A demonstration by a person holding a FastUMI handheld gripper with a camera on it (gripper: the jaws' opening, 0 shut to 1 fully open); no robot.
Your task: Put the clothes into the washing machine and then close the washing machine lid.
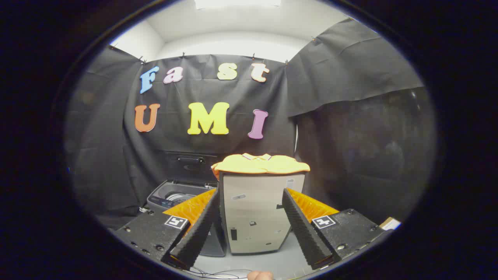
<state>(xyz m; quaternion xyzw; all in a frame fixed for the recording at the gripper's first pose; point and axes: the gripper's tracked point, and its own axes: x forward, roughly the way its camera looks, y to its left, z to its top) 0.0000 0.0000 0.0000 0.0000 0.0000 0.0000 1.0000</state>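
A folded yellow shirt (pixel 261 164) with an orange hem lies on top of a white cabinet (pixel 258 212) straight ahead, beyond my fingers. To the cabinet's left stands a grey top-loading washing machine (pixel 177 196) with its dark lid (pixel 190 165) raised against the booth wall, so the drum is exposed. My gripper (pixel 249 200) is open, its fingers spread wide on either side of the cabinet's front and well short of it. Nothing is between the fingers.
Black cloth walls close the booth behind and to the right. The cabinet and washer stand on a pale floor (pixel 272 262) with thin cables (pixel 218 272) lying near me. A small cardboard piece (pixel 390 223) shows at the right.
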